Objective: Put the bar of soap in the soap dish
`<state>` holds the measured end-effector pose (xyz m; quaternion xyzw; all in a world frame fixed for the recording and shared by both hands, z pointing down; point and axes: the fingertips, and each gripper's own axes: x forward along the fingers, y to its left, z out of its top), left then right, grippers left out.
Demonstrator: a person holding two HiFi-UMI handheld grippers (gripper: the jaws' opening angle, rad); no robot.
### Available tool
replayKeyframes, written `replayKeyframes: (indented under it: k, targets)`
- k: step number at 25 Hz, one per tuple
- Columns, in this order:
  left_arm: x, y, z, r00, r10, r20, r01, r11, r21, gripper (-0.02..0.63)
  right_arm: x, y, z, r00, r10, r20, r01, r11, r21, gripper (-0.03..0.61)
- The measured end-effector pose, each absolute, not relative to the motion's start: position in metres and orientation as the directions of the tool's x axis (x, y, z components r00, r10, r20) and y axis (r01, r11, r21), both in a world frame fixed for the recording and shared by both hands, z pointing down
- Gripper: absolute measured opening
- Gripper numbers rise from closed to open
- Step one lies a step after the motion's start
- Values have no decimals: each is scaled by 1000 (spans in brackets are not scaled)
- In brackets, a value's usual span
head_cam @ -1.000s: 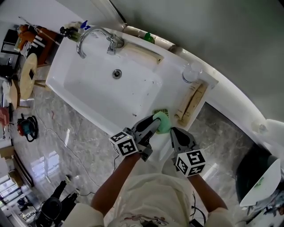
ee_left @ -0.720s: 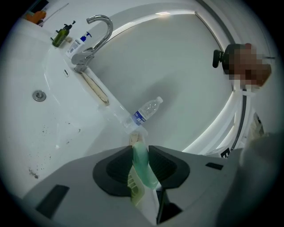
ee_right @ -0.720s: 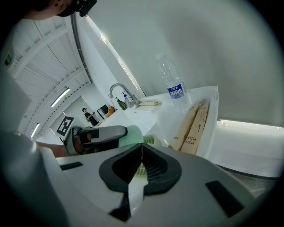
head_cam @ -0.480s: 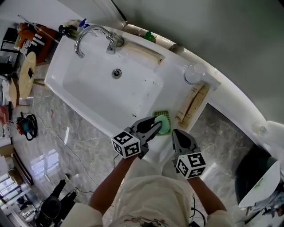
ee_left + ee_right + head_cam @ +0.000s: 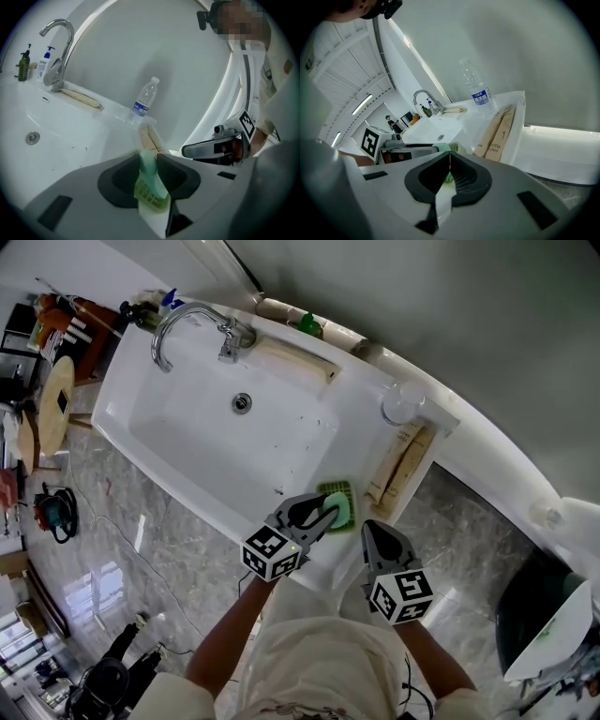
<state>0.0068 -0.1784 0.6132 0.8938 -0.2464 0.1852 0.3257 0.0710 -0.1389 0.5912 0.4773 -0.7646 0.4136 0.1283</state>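
Note:
A pale green bar of soap (image 5: 343,513) is clamped in my left gripper (image 5: 326,512), which is shut on it. It hangs just over the green slatted soap dish (image 5: 335,490) on the sink's front right rim. In the left gripper view the soap (image 5: 148,169) stands on edge between the jaws, with the dish's grid (image 5: 149,200) right beneath it; whether they touch is unclear. My right gripper (image 5: 373,529) stays shut and empty just right of the dish. In its own view the right gripper (image 5: 449,161) has its jaws pressed together, and the soap (image 5: 445,148) shows beyond them.
The white sink (image 5: 178,442) has a chrome faucet (image 5: 184,321) and a drain (image 5: 242,403). A clear water bottle (image 5: 403,401) and two wooden toothbrush boxes (image 5: 403,463) sit on the right ledge. Small bottles (image 5: 307,326) line the back edge.
Both grippers have drifted slightly toward the person along the sink's front rim. The left gripper still holds the soap over the dish; the right stays shut.

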Motion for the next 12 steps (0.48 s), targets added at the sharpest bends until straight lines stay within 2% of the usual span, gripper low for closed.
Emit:
replayKeyframes:
  k: [4, 12]
  targets:
    - [5, -185, 614, 786, -342, 515, -578, -703, 415, 126, 74, -138, 593, -509, -626, 591, -836, 197, -512, 8]
    - [0, -194, 600, 782, -401, 477, -604, -677, 420, 127, 81, -136, 591, -508, -627, 591, -836, 194, -513, 8]
